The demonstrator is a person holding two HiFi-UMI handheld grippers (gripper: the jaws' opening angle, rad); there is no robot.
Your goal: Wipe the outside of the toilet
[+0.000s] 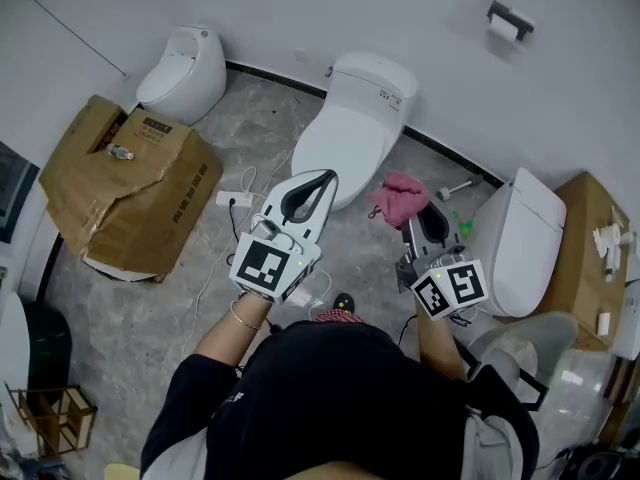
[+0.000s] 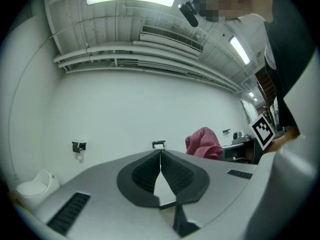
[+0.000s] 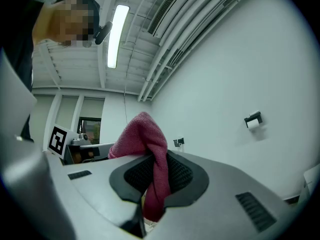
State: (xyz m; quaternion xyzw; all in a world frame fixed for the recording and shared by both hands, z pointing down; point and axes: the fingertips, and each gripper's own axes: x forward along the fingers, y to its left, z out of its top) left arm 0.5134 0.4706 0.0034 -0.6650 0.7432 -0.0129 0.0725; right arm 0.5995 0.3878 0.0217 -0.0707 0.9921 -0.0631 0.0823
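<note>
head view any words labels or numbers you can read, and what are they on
Cardboard box: dark print on its side and a label on top, too blurred to read.
Middle toilet: small print on its tank, too small to read.
Square markers on the cubes: patterns only, no words.

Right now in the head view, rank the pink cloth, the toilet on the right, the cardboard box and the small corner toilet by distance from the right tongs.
1. Pink cloth: clamped in the right tongs.
2. Toilet on the right: just to their right.
3. Cardboard box: across the floor, far left.
4. Small corner toilet: beyond the box, against the far-left wall.
</note>
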